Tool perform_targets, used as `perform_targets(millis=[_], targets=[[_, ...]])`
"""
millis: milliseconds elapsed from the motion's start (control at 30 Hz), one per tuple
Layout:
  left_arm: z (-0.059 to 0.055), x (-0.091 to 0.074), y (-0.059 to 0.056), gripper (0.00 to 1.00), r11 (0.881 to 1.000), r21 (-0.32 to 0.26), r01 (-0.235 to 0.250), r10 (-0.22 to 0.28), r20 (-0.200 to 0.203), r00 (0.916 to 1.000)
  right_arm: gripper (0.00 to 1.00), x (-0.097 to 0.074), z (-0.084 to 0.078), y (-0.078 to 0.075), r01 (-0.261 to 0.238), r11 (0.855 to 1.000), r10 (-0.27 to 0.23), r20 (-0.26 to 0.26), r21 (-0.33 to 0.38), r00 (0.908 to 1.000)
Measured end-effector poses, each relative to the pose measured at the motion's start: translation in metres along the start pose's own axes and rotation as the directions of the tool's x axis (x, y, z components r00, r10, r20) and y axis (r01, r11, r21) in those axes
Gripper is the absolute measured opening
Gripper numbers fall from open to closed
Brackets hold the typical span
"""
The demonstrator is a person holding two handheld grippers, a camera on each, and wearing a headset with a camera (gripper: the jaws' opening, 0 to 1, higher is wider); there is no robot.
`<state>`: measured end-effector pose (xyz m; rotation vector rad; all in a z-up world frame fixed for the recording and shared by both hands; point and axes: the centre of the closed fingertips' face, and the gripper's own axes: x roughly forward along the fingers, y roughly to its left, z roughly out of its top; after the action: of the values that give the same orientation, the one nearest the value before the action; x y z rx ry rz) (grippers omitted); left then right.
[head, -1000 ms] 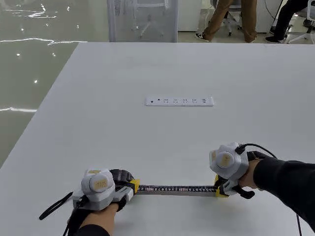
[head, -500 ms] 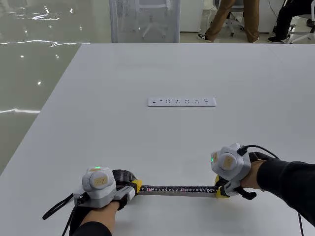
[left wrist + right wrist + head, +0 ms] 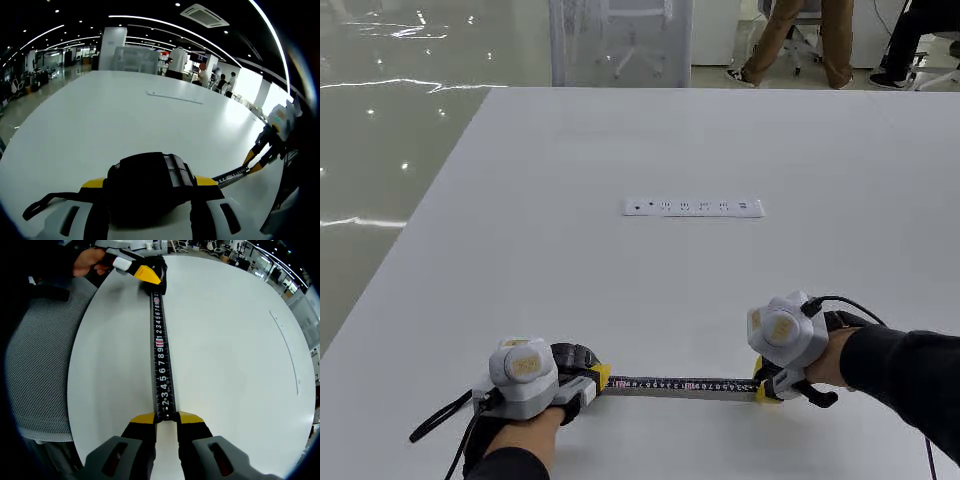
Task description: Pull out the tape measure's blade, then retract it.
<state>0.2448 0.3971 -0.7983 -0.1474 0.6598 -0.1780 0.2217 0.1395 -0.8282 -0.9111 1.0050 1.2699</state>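
Note:
A black and yellow tape measure case (image 3: 576,362) rests on the white table (image 3: 650,290) near its front edge, and my left gripper (image 3: 580,378) is shut on it. In the left gripper view the case (image 3: 150,182) sits clamped between the jaws. The blade (image 3: 682,384) is drawn out to the right, lying low over the table. My right gripper (image 3: 765,390) is shut on the blade's end. In the right gripper view the blade (image 3: 160,350) runs straight away from my right gripper (image 3: 165,420) to the case (image 3: 151,273).
A white power strip (image 3: 692,207) lies flat at the table's middle. The case's black wrist strap (image 3: 435,420) trails left toward the table's front edge. A grey mesh chair seat (image 3: 40,365) is beside the table. People and office chairs stand beyond the far edge.

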Motion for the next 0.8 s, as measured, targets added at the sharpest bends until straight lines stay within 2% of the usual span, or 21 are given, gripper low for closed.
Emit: perform_targets(millis=[800], targets=[[-0.001,0.001,0.000,0.62,1.000,-0.004,0.005,-0.005,-0.009,0.9999,0.12,0.005,0.017,0.002,-0.003,1.000,0.003,0.022,-0.005,0.9998]])
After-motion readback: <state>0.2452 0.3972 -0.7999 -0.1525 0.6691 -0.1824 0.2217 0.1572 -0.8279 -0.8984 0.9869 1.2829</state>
